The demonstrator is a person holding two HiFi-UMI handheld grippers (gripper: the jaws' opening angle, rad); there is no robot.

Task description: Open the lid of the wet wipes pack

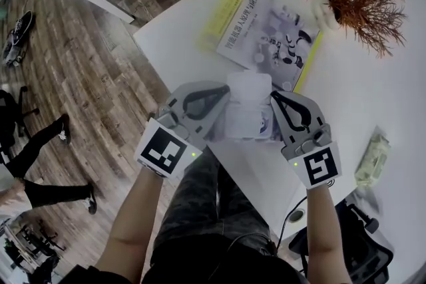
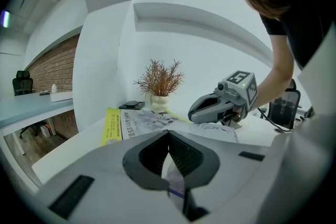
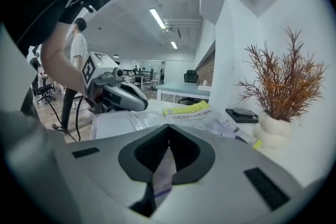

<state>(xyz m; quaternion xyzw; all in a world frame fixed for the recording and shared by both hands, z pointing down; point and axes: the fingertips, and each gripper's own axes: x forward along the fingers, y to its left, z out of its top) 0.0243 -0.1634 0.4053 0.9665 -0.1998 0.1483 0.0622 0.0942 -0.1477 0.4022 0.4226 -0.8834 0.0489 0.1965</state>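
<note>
While wet wipes pack [image 1: 247,110] sits between — left gripper [image 1: 225,95], right gripper [image 1: 274,98] both clamped on its edges

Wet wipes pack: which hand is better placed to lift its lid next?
Right, tentatively: left gripper and right gripper both clamp opposite edges of the white plastic pack; right fingers lie beside its lid.

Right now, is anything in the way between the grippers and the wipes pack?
No, nothing is. The left gripper and the right gripper are each shut on an edge of the wet wipes pack, one on either side. The book lies beyond it, not in between.
</note>
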